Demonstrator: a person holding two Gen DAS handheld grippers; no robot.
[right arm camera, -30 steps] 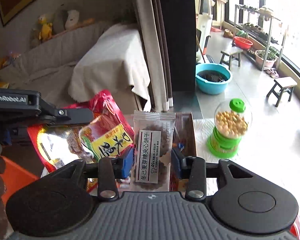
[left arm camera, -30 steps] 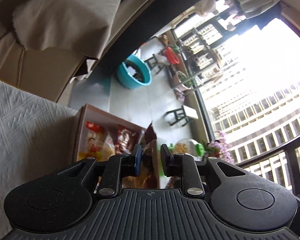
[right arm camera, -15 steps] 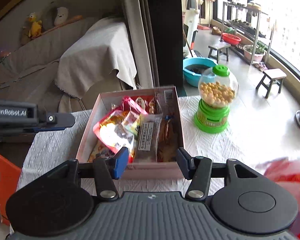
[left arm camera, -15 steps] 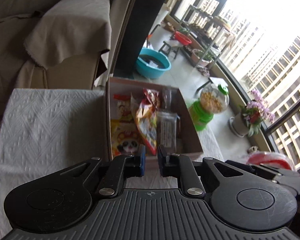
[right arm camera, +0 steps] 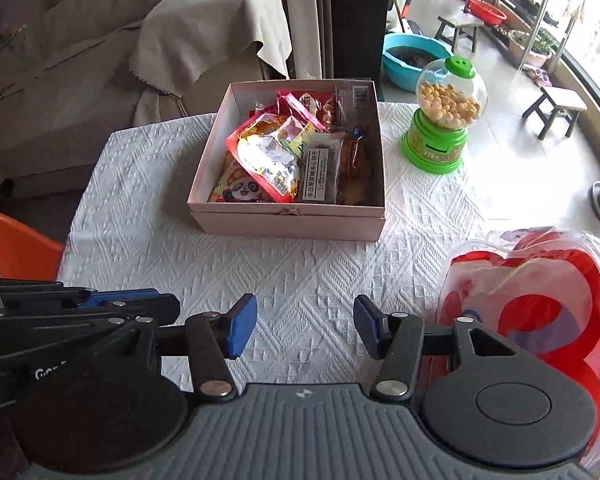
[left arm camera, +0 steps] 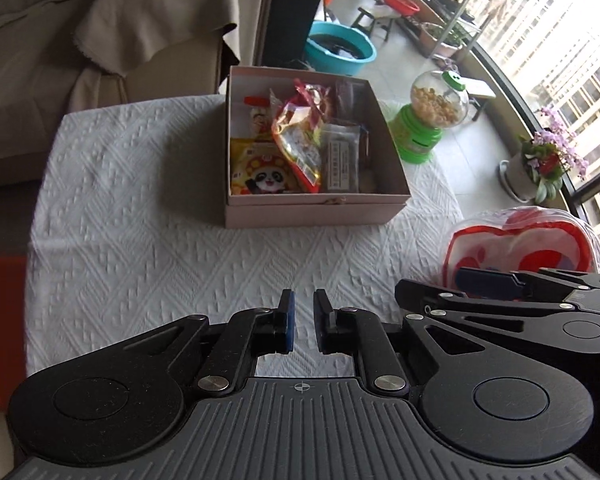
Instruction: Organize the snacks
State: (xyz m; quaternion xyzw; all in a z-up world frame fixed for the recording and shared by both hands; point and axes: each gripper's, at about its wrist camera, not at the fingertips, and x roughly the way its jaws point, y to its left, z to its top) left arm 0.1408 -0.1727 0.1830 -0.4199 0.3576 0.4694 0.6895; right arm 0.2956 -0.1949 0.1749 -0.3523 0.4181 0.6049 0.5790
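White quilted cloth covers the table (right arm camera: 148,184), with a pink snack box at its middle.
From the left: the left gripper (left arm camera: 302,326) hovers over bare cloth, fingers drawn together on nothing; the pink box (right arm camera: 288,222) sits packed with snack packets (right arm camera: 272,156) (a panda-printed one nearest the front wall); the right gripper (right arm camera: 305,326) has its fingers apart and empty; a green candy dispenser (right arm camera: 444,120) stands right of the box, a red-and-clear bag (right arm camera: 540,304) nearer.

Only a partial embossed mark shows on the left gripper (right arm camera: 112,312); the packet labels stay unreadable.
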